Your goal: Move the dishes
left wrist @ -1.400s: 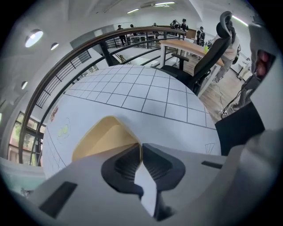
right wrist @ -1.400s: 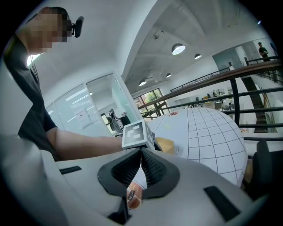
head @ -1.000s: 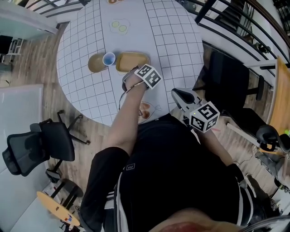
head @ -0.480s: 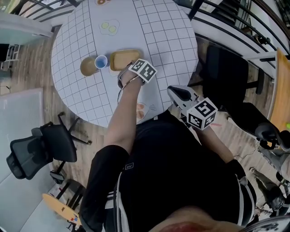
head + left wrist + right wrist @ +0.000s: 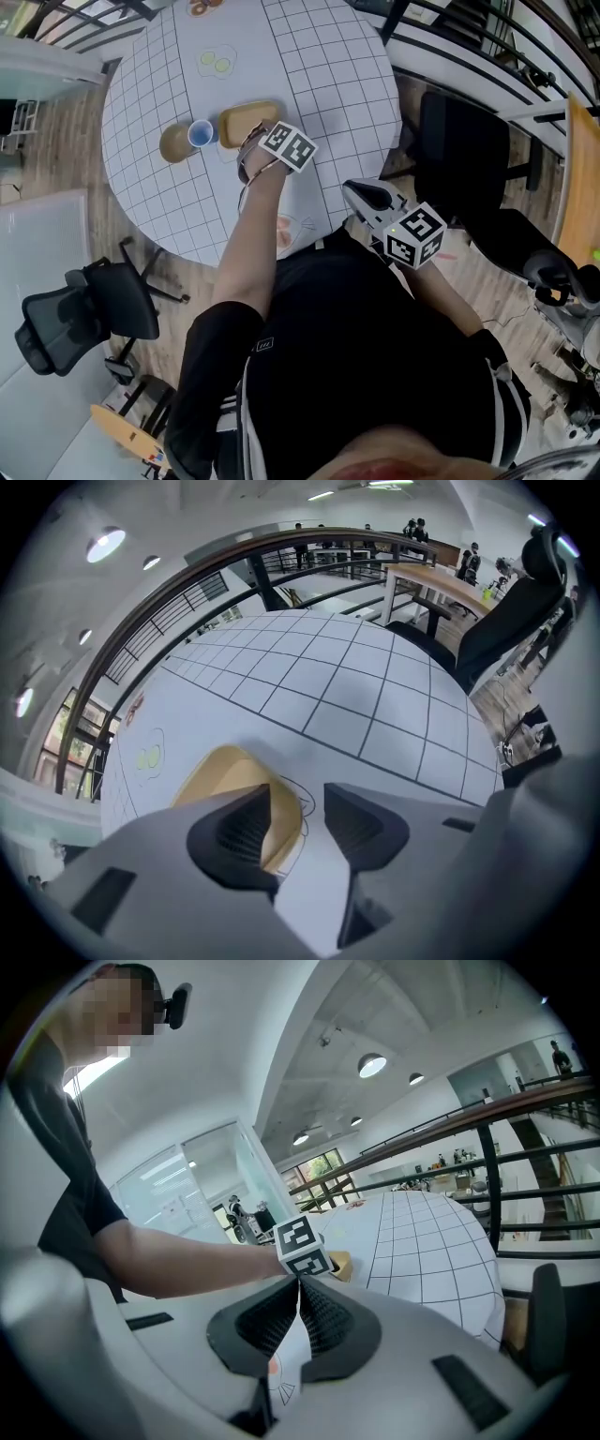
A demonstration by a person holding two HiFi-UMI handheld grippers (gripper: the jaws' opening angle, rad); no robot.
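Apparently one move done: tan rectangular dish (image 5: 246, 122) sits on round white gridded worktop (image 5: 328, 75) next to blue cup (image 5: 201, 133) and round tan bowl (image 5: 173, 143); left tool (image 5: 300, 803) just spread, rim in its gap unpinched; right tool (image 5: 299, 1302) pressed together, empty.

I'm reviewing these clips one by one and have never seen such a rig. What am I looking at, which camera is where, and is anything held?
There is no robot: a person holds a two-jaw gripper in each hand. The head view comes from a camera on the person's head. The other two pictures come from cameras riding on the grippers and looking along their jaws. On the round table with its grid cloth stand a tan rectangular dish, a blue cup and a tan round bowl. The left gripper is over the rectangular dish. Its jaws have just been opening, and the dish's rim shows in the gap, clear of the pads. The right gripper is near the person's body, shut on nothing.
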